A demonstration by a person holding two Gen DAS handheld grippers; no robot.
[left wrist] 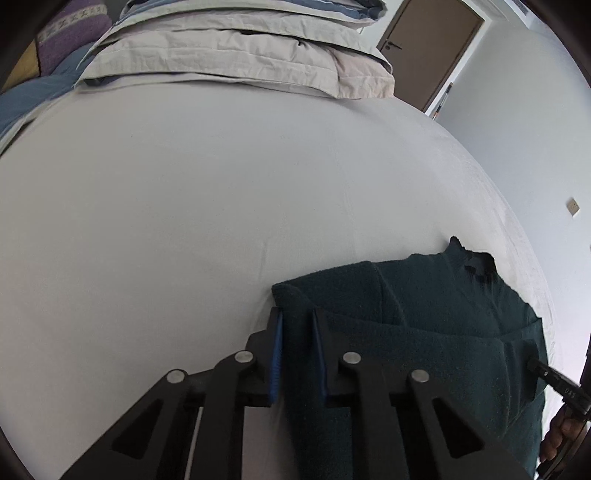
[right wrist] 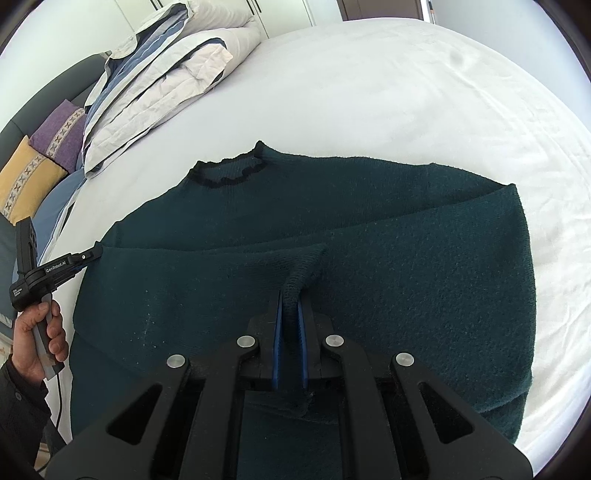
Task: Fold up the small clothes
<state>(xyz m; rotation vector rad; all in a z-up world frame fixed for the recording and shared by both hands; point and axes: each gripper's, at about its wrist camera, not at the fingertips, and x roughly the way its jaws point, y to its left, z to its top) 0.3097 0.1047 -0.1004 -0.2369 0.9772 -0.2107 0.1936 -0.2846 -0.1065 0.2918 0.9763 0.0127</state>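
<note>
On the white bed sheet [right wrist: 388,92] a dark green knitted sweater [right wrist: 369,206] lies spread out, its black-edged neckline [right wrist: 229,173] toward the far side and its lower part folded up over the body, so that a doubled band of cloth runs across the near half. At the middle of that band the right gripper [right wrist: 291,295] has its blue-padded fingers [right wrist: 277,332] drawn narrow on a pinched ridge of the knit, which rises in a small tuck between the pads. At the sweater's left edge, seen from the right wrist, the left gripper [right wrist: 96,252] touches the corner of the fold with its tip, and a hand [right wrist: 40,332] in a dark sleeve [right wrist: 18,398] grips its handle. From the left wrist view, the left gripper [left wrist: 297,317] is clamped close on the folded edge of the sweater [left wrist: 443,314], with a strip of green cloth filling the gap between its blue pads, while bare sheet [left wrist: 184,203] lies to the left of it. The right gripper's tip [left wrist: 535,363] shows at that view's right border, against the cloth. Beyond the sweater, at the head of the bed, sits a folded pale duvet [right wrist: 166,74] with blue stripes, and beside it a purple cushion [right wrist: 61,129] and a yellow cushion [right wrist: 26,181]. A brown door [left wrist: 432,33] stands in the far wall.
</note>
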